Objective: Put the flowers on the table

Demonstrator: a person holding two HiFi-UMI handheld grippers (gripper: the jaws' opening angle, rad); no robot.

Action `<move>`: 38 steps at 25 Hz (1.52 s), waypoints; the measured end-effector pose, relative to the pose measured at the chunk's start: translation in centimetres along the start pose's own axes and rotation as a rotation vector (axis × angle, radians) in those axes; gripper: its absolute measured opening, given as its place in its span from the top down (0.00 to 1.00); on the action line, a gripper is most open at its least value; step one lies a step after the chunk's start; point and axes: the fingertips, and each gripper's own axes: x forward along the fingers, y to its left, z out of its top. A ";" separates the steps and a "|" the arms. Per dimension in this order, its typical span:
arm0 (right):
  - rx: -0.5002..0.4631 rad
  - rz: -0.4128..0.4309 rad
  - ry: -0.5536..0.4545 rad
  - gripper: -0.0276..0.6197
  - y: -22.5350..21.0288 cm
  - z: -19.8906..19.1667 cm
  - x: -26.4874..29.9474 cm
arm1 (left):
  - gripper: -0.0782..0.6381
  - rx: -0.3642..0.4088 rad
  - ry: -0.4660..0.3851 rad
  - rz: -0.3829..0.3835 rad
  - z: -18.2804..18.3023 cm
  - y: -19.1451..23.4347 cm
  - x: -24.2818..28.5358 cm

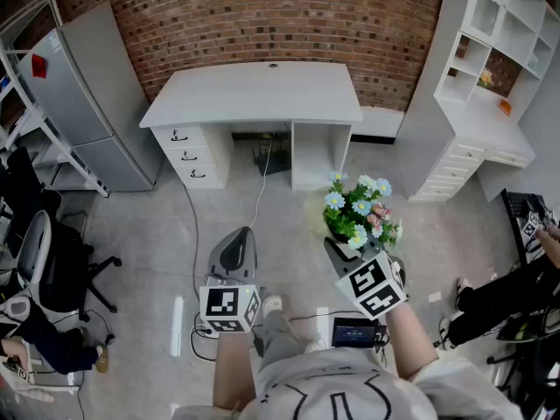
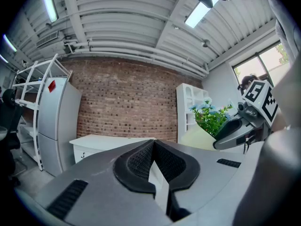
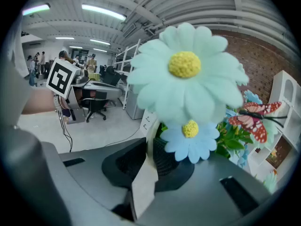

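Note:
A bunch of blue and white artificial flowers (image 1: 360, 213) stands in a pale pot (image 1: 318, 218), held above the floor in front of the white table (image 1: 254, 94). My right gripper (image 1: 338, 252) is shut on the pot's rim (image 3: 150, 134); a big daisy (image 3: 188, 76) and a red butterfly (image 3: 254, 119) fill the right gripper view. To its left my left gripper (image 1: 234, 250) is shut and holds nothing, its jaws meeting (image 2: 153, 149) with the table (image 2: 106, 141) beyond. The flowers (image 2: 211, 117) and right gripper (image 2: 233, 130) show at the right of the left gripper view.
A grey fridge (image 1: 87, 94) stands left of the table and a white shelf unit (image 1: 490, 77) to its right, against a brick wall (image 1: 262, 16). Cables (image 1: 194, 234) run over the floor. An office chair (image 1: 44, 252) is at the left, a person's legs (image 1: 507, 300) at the right.

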 end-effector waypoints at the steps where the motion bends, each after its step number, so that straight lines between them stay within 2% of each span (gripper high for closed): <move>1: -0.002 -0.007 -0.005 0.89 -0.3 0.1 0.0 | 0.87 0.004 -0.003 0.001 0.1 0.1 0.3; 9: 0.002 -0.045 -0.017 0.89 -2.7 1.7 2.0 | 0.87 0.023 -0.021 -0.002 1.1 2.5 3.1; 13: 0.028 -0.047 -0.038 0.89 -4.3 3.7 4.5 | 0.87 0.029 -0.030 -0.005 1.9 5.2 5.6; 29: -0.002 -0.049 -0.014 0.89 -7.9 11.1 17.5 | 0.87 0.039 -0.055 -0.030 3.2 17.9 15.3; 38: -0.008 -0.057 0.008 0.89 -9.1 12.3 21.5 | 0.87 0.027 -0.077 -0.031 3.3 21.9 18.5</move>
